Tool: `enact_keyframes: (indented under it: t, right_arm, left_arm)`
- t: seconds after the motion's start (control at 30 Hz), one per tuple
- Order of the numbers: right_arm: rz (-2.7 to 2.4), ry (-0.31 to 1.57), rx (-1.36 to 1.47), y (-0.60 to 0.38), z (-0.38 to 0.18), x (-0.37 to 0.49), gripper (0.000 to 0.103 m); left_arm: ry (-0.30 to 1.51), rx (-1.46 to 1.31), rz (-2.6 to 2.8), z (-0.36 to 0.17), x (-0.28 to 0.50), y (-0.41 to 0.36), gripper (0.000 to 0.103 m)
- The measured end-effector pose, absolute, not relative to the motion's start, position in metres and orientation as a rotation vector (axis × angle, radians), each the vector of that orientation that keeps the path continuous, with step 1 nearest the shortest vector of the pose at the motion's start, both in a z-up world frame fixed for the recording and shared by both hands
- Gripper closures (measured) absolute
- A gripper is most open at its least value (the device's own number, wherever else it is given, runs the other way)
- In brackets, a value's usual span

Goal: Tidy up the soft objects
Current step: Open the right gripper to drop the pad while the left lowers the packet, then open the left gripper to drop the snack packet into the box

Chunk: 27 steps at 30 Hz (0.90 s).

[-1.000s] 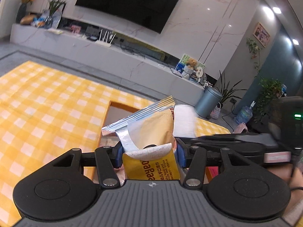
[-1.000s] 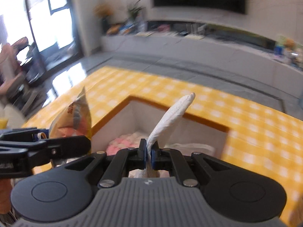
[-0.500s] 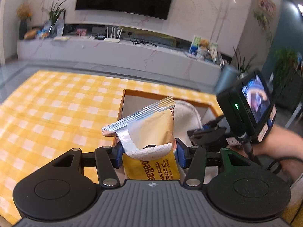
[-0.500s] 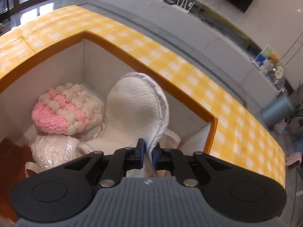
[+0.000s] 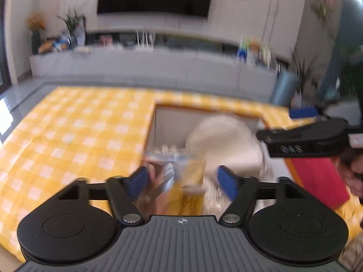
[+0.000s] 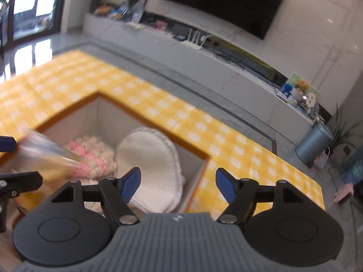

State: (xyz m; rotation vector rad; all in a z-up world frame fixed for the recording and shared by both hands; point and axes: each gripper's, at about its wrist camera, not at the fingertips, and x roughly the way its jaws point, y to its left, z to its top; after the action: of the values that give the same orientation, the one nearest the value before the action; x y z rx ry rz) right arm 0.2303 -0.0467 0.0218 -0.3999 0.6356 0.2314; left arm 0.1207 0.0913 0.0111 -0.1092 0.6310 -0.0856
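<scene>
A box [image 6: 109,117] with an orange rim and white inner walls sits sunk in the yellow checked cloth [image 6: 158,99]. A white quilted pad [image 6: 149,158] leans inside it beside a pink and white knitted piece [image 6: 90,156]. My right gripper [image 6: 178,182] hangs above the pad, jaws opening, nothing between them. In the blurred left wrist view my left gripper [image 5: 183,182] is opening too. The yellow snack bag [image 5: 188,181] sits loose between its blue pads [image 5: 138,181], which do not press on it. The white pad [image 5: 224,142] lies beyond, inside the box [image 5: 168,127].
A red flat thing [image 5: 317,181] lies at the right, by a hand. The right gripper [image 5: 306,140] crosses the box's right side. A long grey media bench [image 6: 204,52], a grey bin [image 6: 314,142] and potted plants stand beyond the table.
The right gripper let go of the white pad, which now rests in the box, and pulled back. The left jaws spread off the snack bag, which is dropping toward the box.
</scene>
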Motion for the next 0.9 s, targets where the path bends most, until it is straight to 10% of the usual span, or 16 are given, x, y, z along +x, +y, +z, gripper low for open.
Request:
enact_keyframes:
  t: [0.9]
  right_arm:
    - [0.035, 0.357, -0.032, -0.208, 0.076, 0.143, 0.02]
  left_arm:
    - [0.531, -0.058, -0.1, 0.068, 0.1, 0.024, 0.0]
